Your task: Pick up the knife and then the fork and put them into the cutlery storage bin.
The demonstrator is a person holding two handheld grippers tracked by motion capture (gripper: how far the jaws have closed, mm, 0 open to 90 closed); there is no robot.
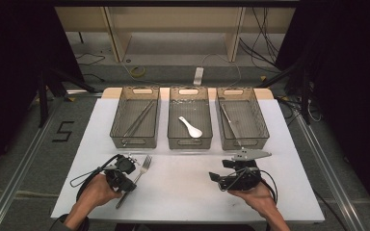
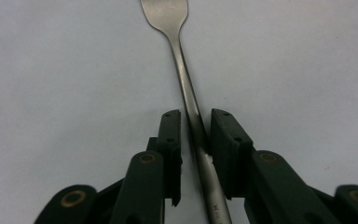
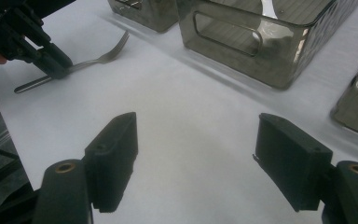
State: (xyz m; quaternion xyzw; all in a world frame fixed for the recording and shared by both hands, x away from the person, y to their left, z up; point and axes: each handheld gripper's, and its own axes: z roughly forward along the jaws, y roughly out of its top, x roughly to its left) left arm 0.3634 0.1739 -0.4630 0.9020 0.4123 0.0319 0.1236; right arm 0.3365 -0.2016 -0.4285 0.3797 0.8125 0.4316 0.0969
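Observation:
A metal fork (image 1: 143, 168) lies on the white table, tines toward the bins. My left gripper (image 1: 128, 185) is low over its handle. In the left gripper view the fork's handle (image 2: 182, 65) runs between the jaws of the left gripper (image 2: 196, 114). They stand narrow around it: the right pad touches the handle, and a thin gap shows at the left pad. My right gripper (image 1: 220, 170) rests at the table's right front, pointing left. In its own view the right gripper (image 3: 196, 126) is wide open over bare table. That view also has the fork (image 3: 103, 58) and left gripper (image 3: 58, 65) farther off.
Three grey see-through bins stand in a row at the back. The left bin (image 1: 117, 120) holds long thin sticks. A white spoon (image 1: 191, 127) lies in the middle bin (image 1: 190, 143). A metal utensil lies in the right bin (image 1: 263, 120). Bare white table lies between the grippers.

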